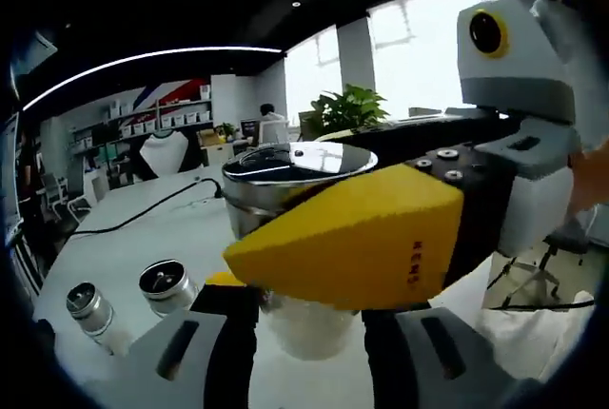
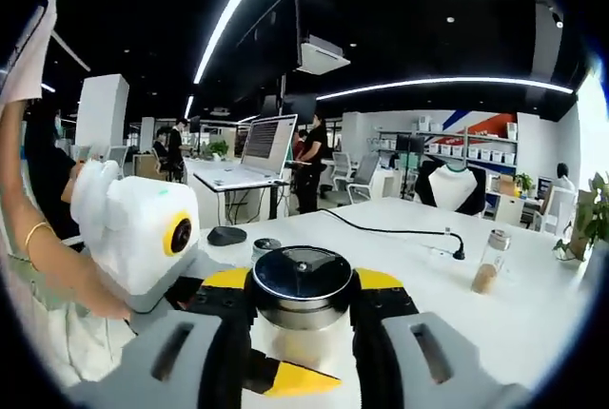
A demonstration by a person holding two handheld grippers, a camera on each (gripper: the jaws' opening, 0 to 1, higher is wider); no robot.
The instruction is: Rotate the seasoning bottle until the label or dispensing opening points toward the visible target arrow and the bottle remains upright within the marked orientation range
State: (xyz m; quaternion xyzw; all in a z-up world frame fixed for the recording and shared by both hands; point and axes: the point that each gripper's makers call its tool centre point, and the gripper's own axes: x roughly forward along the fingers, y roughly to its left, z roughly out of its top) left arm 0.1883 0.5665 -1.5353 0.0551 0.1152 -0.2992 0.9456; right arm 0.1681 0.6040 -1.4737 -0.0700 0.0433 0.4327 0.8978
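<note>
right hand-held gripper [image 2: 303, 352]: nearest item in the right gripper view, my jaws closed narrow around the seasoning bottle [image 2: 303, 309], one black-and-yellow pad on each side of its pale body. bottle upright, shiny round lid on top, standing on the white table [image 2: 533, 323] close to the near edge.

left hand-held gripper [image 1: 309, 352]: my jaws sit either side of the same seasoning bottle [image 1: 304, 328]; whether they press on it, i cannot tell, since the yellow jaw of the right hand-held gripper [image 1: 352, 238] crosses in front.

two small metal-lidded jars [image 1: 169, 285]: beside it toward the table's left edge.

glass jar with brown contents [image 2: 489, 262]: farther back, well apart. black cable [image 2: 400, 230]: across the far side.
</note>
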